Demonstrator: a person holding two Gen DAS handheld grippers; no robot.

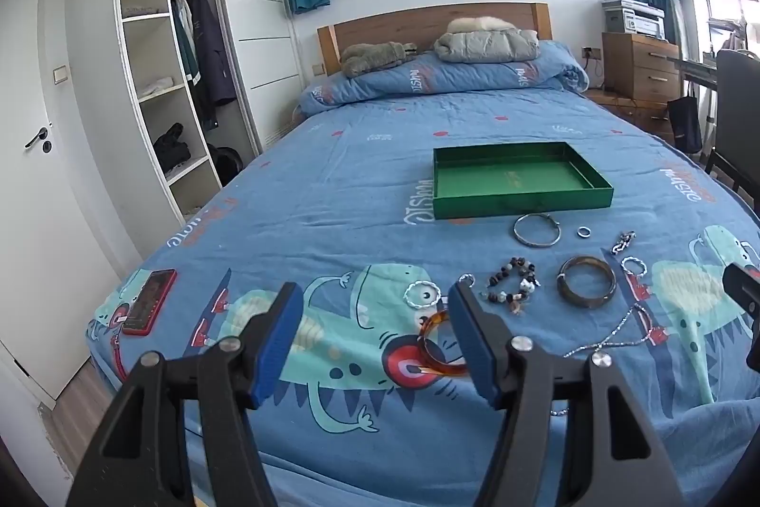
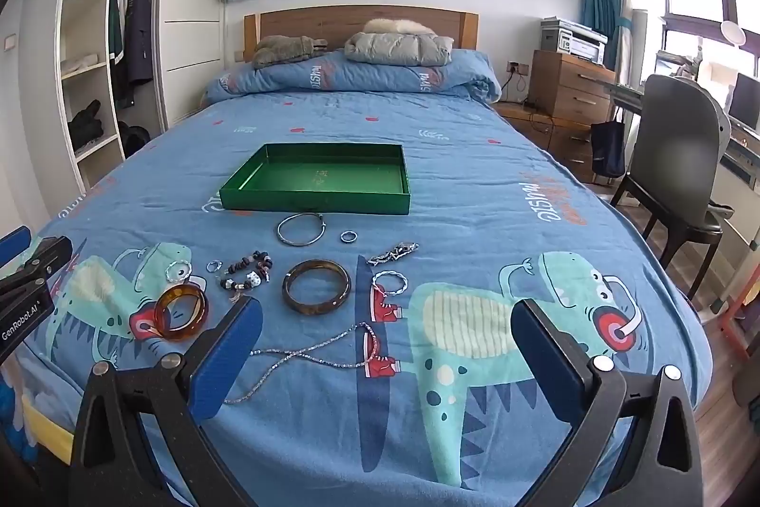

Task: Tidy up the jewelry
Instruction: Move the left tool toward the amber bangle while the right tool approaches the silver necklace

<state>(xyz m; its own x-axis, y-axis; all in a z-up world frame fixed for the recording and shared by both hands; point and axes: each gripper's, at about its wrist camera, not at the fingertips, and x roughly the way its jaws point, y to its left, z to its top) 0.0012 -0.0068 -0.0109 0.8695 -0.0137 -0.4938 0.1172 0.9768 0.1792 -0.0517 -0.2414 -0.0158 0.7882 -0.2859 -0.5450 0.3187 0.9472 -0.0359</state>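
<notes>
Both grippers tilt downward over the bed (image 2: 475,193), jaws released and holding nothing. Left gripper (image 1: 375,338): amber bangle (image 1: 439,348) lies beyond its jaws. Right gripper (image 2: 387,345): silver chain (image 2: 308,357) lies beyond its jaws, with the green tray (image 2: 313,200) farther ahead.

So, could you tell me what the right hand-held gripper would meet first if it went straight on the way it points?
Probably the bedspread itself: the open right hand-held gripper points down at bare cartoon print, with the silver chain just left of its line. Depth is uncertain.

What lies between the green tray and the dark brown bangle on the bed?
The thin silver bangle lies between the green tray and the dark brown bangle; the right wrist view shows it best.
</notes>
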